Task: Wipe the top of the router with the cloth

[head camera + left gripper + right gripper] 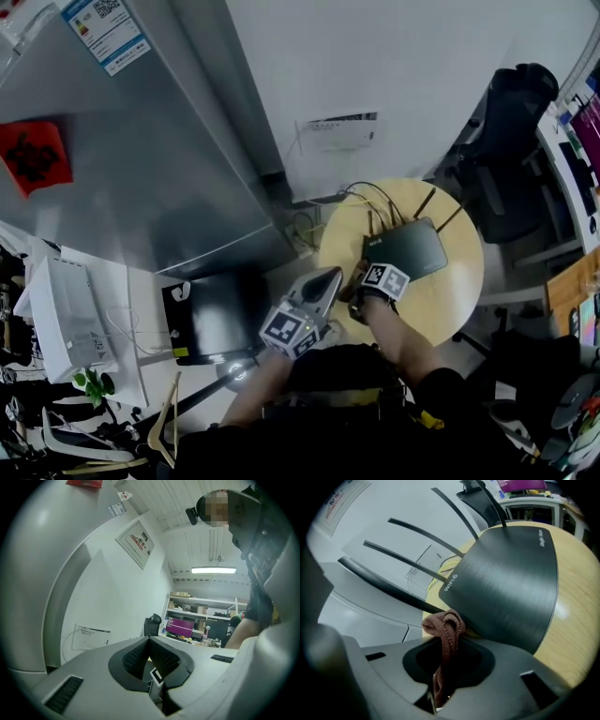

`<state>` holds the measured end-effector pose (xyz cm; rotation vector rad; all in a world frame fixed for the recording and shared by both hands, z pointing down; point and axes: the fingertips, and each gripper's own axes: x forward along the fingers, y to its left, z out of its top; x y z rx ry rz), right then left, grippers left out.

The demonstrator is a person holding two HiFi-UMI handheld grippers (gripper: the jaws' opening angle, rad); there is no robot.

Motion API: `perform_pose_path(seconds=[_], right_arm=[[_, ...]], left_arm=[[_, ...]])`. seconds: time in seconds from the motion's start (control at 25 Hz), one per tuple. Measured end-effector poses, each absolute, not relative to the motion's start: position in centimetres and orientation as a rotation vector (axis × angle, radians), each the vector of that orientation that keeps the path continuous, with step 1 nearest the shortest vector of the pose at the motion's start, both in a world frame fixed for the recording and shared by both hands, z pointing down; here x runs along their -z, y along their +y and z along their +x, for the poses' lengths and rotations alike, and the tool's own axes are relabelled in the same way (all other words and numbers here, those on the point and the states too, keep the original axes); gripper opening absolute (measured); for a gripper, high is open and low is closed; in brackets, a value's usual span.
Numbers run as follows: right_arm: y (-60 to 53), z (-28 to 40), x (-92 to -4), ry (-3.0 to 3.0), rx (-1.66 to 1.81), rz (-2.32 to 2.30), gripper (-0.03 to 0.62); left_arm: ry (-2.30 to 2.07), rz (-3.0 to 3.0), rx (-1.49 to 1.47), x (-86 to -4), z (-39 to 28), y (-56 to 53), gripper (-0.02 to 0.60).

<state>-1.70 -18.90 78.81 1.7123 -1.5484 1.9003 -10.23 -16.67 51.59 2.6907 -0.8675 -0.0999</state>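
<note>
A dark grey router [408, 251] with several thin antennas lies on a round wooden table [450, 300]. In the right gripper view the router [511, 588] fills the middle, its brushed top bare. My right gripper [449, 641] is shut on a brown cloth [444, 625], whose bunched end sticks out by the router's near left corner. In the head view the right gripper [361, 277] sits at that corner. My left gripper [330, 277] hovers just left of the table, pointing up at the room. Its jaws meet at the tip [149, 639], shut on nothing.
Cables [361, 199] run from the router's back off the table toward the white wall. A black office chair [511, 122] stands behind the table. A black box [211, 314] sits on the floor at the left, beside a large grey cabinet [122, 159].
</note>
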Motion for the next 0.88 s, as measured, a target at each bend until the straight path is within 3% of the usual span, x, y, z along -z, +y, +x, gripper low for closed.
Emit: perform_pose_path(seconds=[0.36,0.88], right_arm=[[-18.2,-1.0,-78.8,-1.509,-2.014,1.779,0.057],[-13.5,0.5,-79.8,-1.564,-1.888,1.538,0.058]], left_arm=[[-0.900,2.695,0.112,-51.8,-10.4,-15.5,0.001],[-0.974,2.662,0.153,-50.6,-7.3,-14.1,0.000]])
